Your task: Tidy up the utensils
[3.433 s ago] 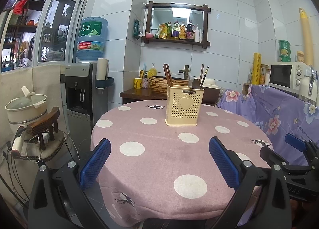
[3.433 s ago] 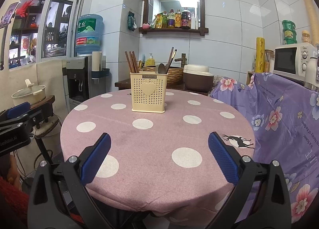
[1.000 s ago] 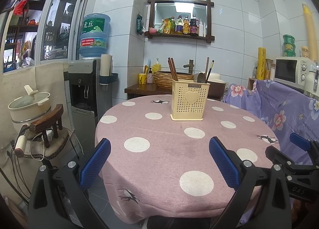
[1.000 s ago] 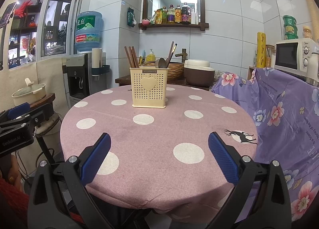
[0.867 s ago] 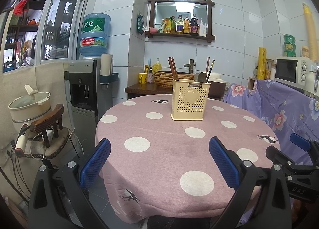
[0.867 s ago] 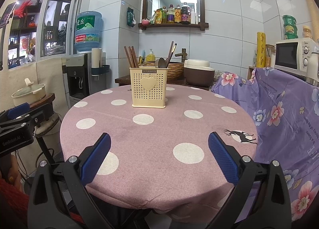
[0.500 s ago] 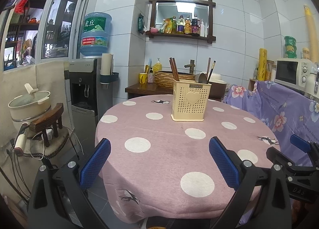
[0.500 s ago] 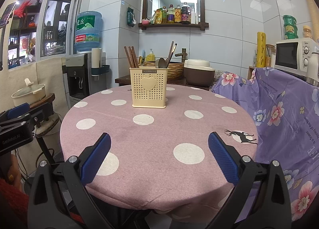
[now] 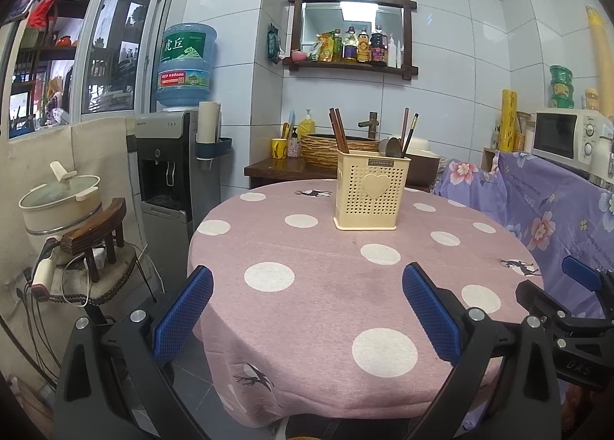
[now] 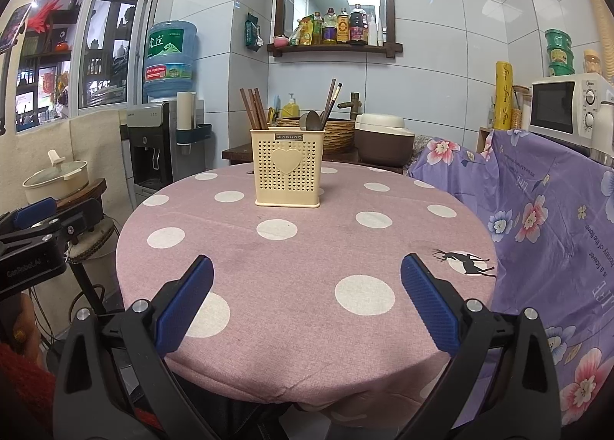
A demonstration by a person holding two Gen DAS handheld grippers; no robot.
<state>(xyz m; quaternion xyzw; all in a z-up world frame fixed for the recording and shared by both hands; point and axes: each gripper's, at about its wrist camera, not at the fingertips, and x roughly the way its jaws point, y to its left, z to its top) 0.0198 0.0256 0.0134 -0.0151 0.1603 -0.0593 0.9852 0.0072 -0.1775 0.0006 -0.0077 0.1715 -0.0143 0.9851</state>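
We see a cream plastic utensil holder [image 10: 286, 171] standing upright on the far half of the round table; its perforated front bears a raised heart and a small dark label at the rim. Several brown chopsticks [image 10: 253, 108] lean left out of its left side. On its right side sit a metal spoon [image 10: 311, 121] and two more dark chopsticks [image 10: 330, 100], tilted right.

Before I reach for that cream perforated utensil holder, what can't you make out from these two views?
- Inside the cream perforated utensil holder: its front wall hides any dividers, both views.
- Brown wooden chopsticks and grey metal spoon: only the tops show; the holder hides the rest.
- Exact utensil count: too small and overlapping.
- Pink polka-dot round table: the near edge is cut off behind the left gripper.
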